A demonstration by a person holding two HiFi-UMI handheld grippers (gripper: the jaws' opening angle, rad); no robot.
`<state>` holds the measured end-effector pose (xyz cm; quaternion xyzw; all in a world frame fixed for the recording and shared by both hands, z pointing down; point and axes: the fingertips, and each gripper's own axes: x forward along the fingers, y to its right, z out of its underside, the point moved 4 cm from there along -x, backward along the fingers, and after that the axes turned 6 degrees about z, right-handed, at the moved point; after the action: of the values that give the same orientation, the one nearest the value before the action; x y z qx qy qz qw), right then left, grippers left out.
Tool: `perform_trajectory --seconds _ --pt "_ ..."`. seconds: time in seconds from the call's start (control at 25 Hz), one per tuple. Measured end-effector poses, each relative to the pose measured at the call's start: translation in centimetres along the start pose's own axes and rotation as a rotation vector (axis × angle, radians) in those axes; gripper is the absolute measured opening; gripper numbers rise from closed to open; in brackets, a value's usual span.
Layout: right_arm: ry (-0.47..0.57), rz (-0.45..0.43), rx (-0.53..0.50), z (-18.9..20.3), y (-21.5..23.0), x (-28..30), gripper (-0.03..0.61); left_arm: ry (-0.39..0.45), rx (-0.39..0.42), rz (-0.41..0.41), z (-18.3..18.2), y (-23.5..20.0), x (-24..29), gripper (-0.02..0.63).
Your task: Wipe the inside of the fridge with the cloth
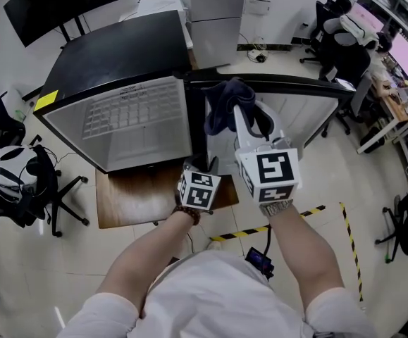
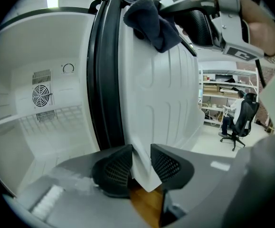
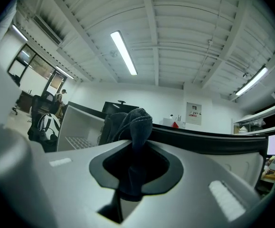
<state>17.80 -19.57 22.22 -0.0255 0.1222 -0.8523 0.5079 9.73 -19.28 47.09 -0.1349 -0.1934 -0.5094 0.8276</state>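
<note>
Left gripper [image 2: 141,166] jaws half-closed — right gripper [image 3: 135,156] jaws clamped tight.

Pale tile floor [image 1: 373,189], yellow-black tape strip [image 1: 274,225]. Wooden table [image 1: 133,199] centre. Dark monitor [image 1: 59,5] on stand by white wall, upper left. Office chairs [image 1: 344,55] and desk [image 1: 394,111] at right. Shelves [image 2: 222,87] along far wall. Ribbed white ceiling, tube lights [image 3: 124,52] lit.

You wear a white short-sleeved shirt [image 1: 211,298]; your left tongs [image 2: 140,167] and right tongs [image 3: 136,152] are grey, black-padded, with marker cubes [image 1: 273,174].
</note>
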Motion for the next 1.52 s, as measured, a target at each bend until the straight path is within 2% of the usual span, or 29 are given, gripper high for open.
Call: perform_trajectory --seconds 0.48,1.2,1.52 --pt "-0.045 0.152 -0.003 1.6 6.6 -1.7 0.057 -0.008 -0.001 0.002 0.0 -0.3 -0.3 0.124" --pt "-0.12 0.419 -0.034 4.0 19.2 -6.1 0.057 -0.004 -0.011 -0.006 0.0 -0.3 -0.5 0.121" --pt "-0.119 0.479 -0.038 4.0 22.6 -7.6 0.057 0.001 -0.009 -0.011 -0.4 -0.3 -0.5 0.121"
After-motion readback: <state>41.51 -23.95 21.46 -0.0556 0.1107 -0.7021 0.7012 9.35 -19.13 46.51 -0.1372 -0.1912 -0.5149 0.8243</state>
